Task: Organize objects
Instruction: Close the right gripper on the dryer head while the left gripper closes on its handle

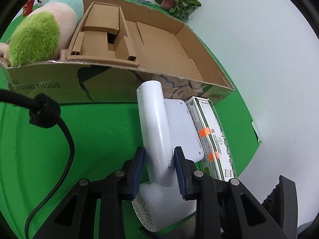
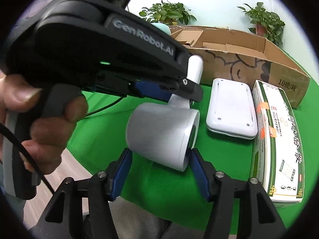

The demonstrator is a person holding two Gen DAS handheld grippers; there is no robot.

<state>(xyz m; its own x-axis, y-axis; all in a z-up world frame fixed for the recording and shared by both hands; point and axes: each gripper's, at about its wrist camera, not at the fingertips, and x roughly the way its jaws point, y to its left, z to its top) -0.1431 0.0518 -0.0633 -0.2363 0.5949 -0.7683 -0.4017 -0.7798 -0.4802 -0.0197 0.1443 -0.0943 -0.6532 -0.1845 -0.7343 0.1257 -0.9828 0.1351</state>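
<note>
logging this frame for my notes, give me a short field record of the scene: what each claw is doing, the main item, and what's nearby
main item: white hair dryer on the green cloth
left claw: pads against the dryer's handle
right claw: at the dryer's barrel, jaws on either side; contact unclear
beside dryer: white flat device, then a green-and-white box
behind: open cardboard box, plush toy at its left end

A staged recording setup: green cloth (image 1: 95, 131) on the table, plain white wall (image 1: 249, 39), potted plants (image 2: 167, 14).
</note>
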